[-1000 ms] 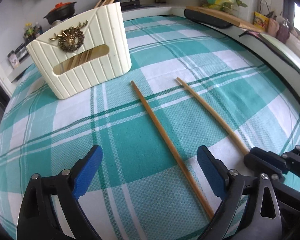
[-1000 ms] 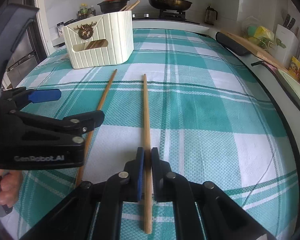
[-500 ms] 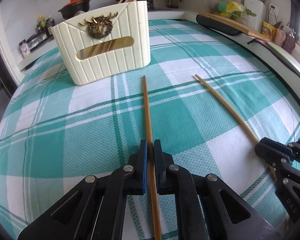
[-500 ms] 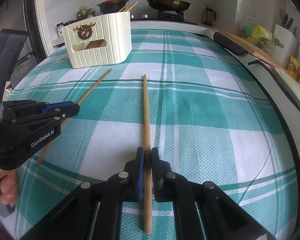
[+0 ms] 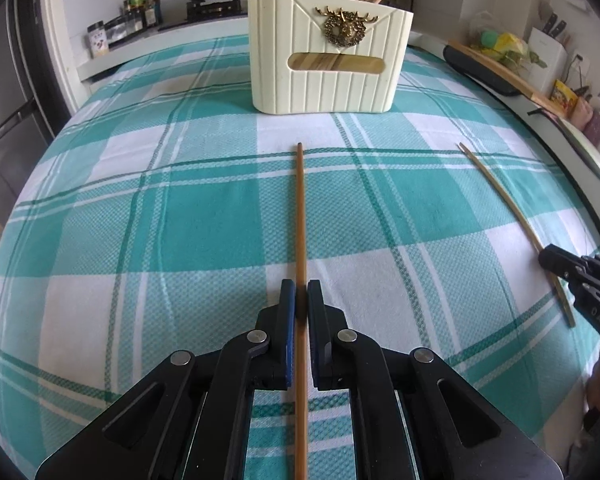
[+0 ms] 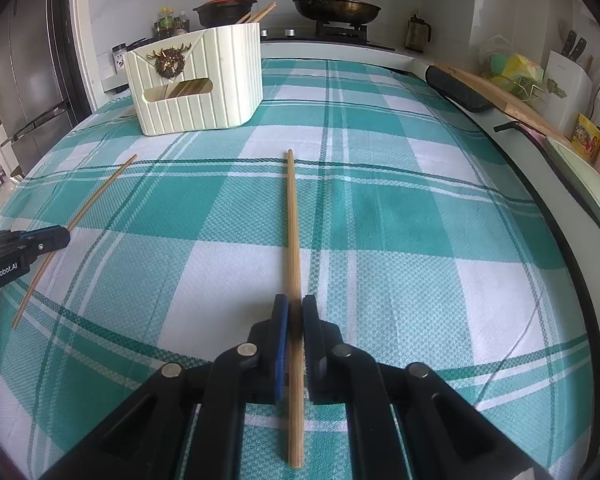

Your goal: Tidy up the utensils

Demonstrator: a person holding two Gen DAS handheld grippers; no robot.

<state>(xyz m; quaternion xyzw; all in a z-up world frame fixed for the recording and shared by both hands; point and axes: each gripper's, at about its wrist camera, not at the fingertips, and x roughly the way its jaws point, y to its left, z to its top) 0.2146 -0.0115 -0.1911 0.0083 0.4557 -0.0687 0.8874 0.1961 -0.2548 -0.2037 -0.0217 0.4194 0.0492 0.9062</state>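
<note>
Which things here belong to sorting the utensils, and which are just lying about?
Job:
- darker chopstick clamped in left gripper
- paler chopstick clamped in right gripper
- cream utensil holder, more chopsticks inside

Lying about:
- frying pan
- black clay pot
- knife block
- plaid tablecloth

L hand-held gripper (image 5: 298,300) clamped on chopstick (image 5: 300,216), pointing twd holder (image 5: 327,56).
</note>
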